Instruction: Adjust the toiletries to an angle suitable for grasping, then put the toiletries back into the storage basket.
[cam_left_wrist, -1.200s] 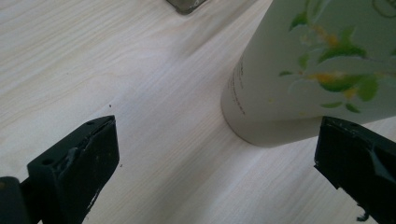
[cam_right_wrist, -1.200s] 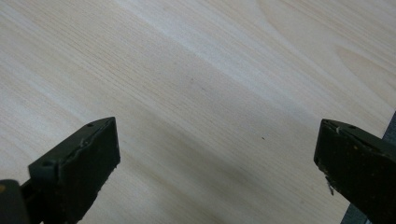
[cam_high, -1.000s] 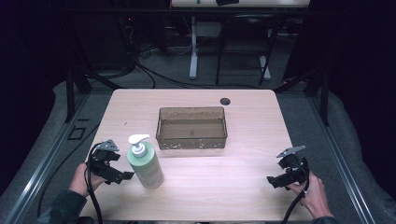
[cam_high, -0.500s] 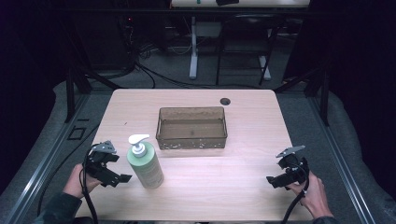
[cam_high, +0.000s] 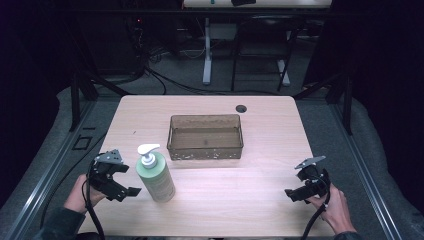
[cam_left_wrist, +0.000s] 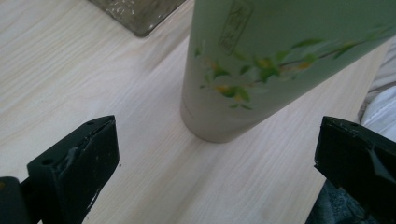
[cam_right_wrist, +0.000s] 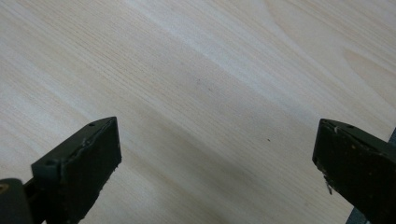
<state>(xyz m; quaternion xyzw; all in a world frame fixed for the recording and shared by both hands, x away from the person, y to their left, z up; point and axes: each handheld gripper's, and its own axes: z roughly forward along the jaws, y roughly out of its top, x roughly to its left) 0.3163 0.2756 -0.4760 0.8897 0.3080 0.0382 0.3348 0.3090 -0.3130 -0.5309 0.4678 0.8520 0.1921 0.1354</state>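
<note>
My left claw (cam_high: 122, 181) gapes wide just beside the soap bottle (cam_high: 157, 173), which stands upright on the table (cam_high: 260, 175) in front of the brown tray (cam_high: 205, 136).

The bottle looks smooth, stiff and maybe slippery, top-heavy at the pump (cam_high: 147, 149); I would grip low on its round body (cam_left_wrist: 261, 84). How full it is I cannot tell, and my left claw's camera cuts off its top. My right claw (cam_high: 304, 186) hangs open over bare wood, well apart.
</note>
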